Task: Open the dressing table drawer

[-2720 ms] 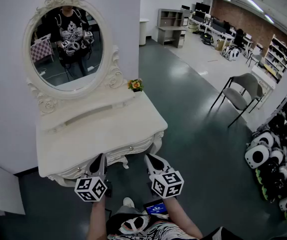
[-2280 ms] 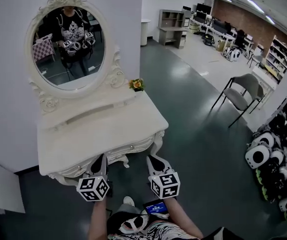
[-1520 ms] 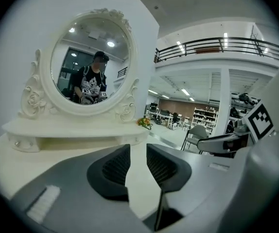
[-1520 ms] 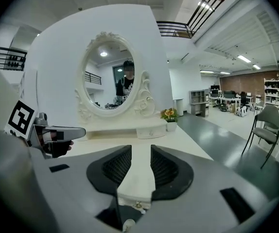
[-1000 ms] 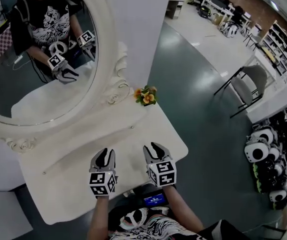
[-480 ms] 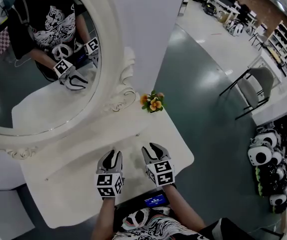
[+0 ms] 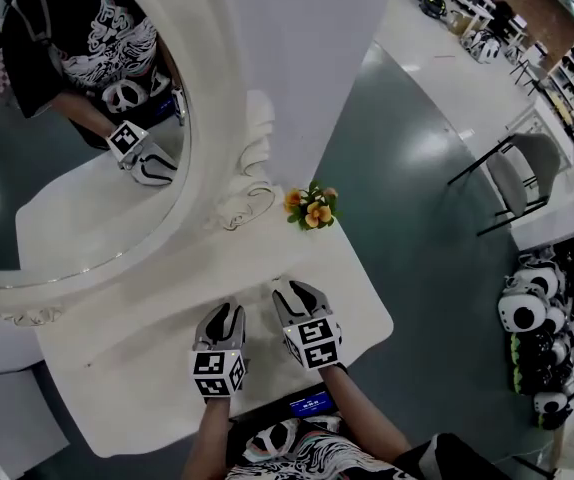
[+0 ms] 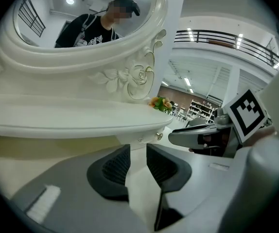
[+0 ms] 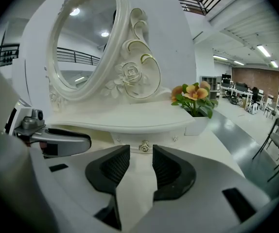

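The white dressing table [image 7: 147, 398] has a raised shelf under its oval mirror [image 7: 67, 118]. A small drawer sits in that shelf, with a round knob [image 9: 144, 147]. My right gripper [image 7: 289, 290] [image 9: 140, 154] hovers low over the tabletop, pointed at the knob, which shows just beyond its fingertips. Its jaws are opening and nothing is between them. My left gripper [image 7: 224, 314] [image 8: 138, 152] is beside it to the left, open and empty, also facing the shelf front. The knob [image 8: 159, 136] lies to its right in the left gripper view.
A small pot of orange flowers [image 7: 311, 208] [image 9: 196, 98] stands at the shelf's right end, close to the right gripper. A chair [image 7: 527, 173] and a row of black-and-white gear [image 7: 532, 318] stand on the green floor to the right.
Both grippers have moved forward and lower over the tabletop toward the shelf under the mirror. The right one has swung left toward the drawer knob.
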The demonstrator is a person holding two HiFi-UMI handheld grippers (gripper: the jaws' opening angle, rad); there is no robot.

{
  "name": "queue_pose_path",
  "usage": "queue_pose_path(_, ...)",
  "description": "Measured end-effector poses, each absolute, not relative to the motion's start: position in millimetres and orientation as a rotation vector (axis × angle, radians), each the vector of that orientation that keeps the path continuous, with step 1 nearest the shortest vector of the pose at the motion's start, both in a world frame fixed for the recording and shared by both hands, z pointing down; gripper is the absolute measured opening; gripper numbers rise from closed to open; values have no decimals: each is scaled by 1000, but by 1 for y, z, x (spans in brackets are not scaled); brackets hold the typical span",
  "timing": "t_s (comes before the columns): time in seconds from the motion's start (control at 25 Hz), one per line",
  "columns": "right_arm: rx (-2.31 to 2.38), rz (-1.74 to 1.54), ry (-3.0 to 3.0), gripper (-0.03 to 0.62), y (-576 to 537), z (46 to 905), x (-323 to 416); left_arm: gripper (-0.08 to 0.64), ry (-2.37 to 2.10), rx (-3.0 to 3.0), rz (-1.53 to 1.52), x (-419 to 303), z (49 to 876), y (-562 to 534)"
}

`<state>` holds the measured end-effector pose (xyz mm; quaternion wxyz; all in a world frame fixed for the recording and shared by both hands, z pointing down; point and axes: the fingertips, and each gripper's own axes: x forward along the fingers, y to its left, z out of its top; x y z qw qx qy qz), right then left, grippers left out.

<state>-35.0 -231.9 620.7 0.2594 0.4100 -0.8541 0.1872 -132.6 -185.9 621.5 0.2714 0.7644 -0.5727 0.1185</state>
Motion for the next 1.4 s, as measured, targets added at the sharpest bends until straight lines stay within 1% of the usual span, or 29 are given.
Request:
queue_pose_path(0.44, 1057, 488, -2300, 137, -259, 652, -50, 101, -1530, 2025, 353, -131, 646, -200)
queue_pose_path(0.48, 1053, 481, -2299, 133, -260, 653, -51, 101, -1529, 2023, 356, -131, 647, -200)
queue_pose_path(0.56, 1047, 464, -2296, 96, -262, 655, -51, 100, -1527, 2021, 360, -130, 648, -200)
queue_pose_path(0.64, 1040, 450, -2294, 86, -262, 654, -52, 98, -1526, 2020, 362, -130, 648, -200)
queue_pose_path(0.76, 1035, 445, -2293, 94, -262, 654, -52, 98, -1527, 2020, 364, -130, 648, -200)
queue_pose_path(1.4, 1043, 463, -2281, 92, -238, 655, -37, 97, -1535, 2041, 365, -128, 640, -197)
